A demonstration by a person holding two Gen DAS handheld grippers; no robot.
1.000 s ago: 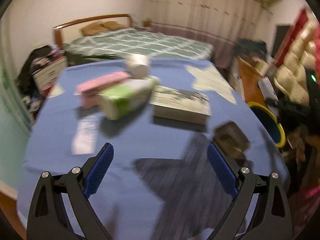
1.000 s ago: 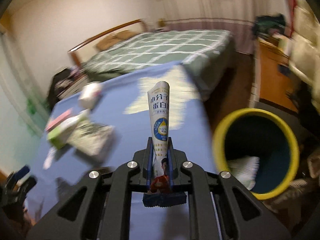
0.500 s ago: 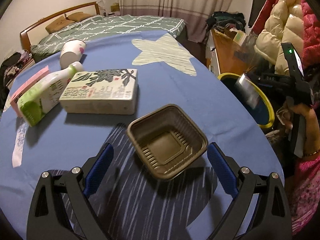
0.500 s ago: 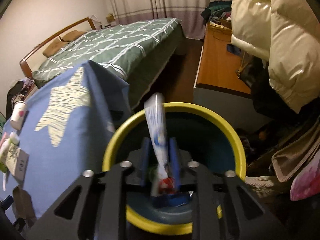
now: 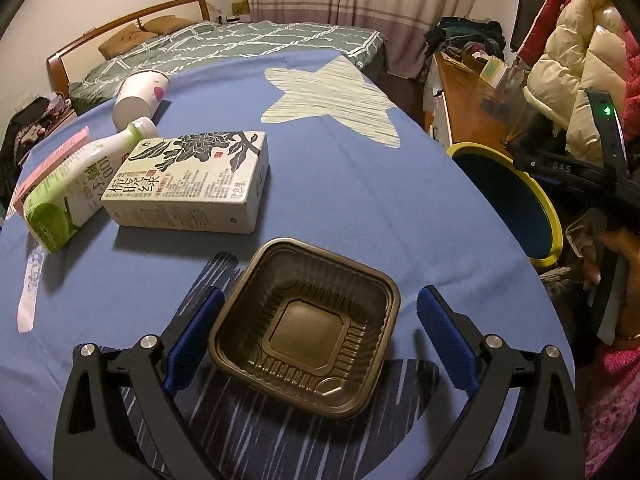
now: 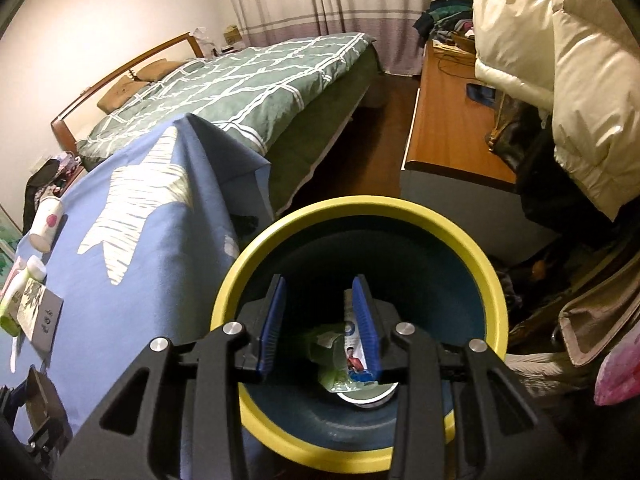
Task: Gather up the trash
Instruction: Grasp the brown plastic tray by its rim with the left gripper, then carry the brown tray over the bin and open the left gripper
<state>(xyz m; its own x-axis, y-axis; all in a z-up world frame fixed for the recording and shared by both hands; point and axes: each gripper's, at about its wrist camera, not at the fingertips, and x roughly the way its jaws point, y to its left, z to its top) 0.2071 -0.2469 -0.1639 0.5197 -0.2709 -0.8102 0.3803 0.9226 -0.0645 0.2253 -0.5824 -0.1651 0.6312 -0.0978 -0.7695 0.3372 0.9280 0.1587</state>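
A brown plastic tray (image 5: 310, 320) lies open side up on the blue tablecloth (image 5: 340, 184), between the fingers of my left gripper (image 5: 318, 338). That gripper is open: the left pad is close beside the tray's rim and the right pad stands clear of it. My right gripper (image 6: 318, 320) hangs open over the yellow-rimmed bin (image 6: 360, 204) beside the table. The white-and-blue wrapper (image 6: 354, 354) lies down inside the bin with other trash, free of the pads. In the left wrist view the bin (image 5: 504, 200) sits at the table's right edge, with a person's hand (image 5: 624, 252) holding the right gripper above it.
On the cloth lie a white tissue box (image 5: 192, 180), a green-and-white bottle (image 5: 68, 196), a tipped paper cup (image 5: 140, 96), a pink box (image 5: 52, 160) and a white paper strip (image 5: 32, 288). A bed (image 6: 240, 80), a wooden desk (image 6: 452, 120) and puffy coats (image 6: 560, 60) surround the table.
My left gripper swept right and down until its open fingers straddle the brown tray. My right gripper carried the wrapper from over the table to the bin and opened; the wrapper dropped in.
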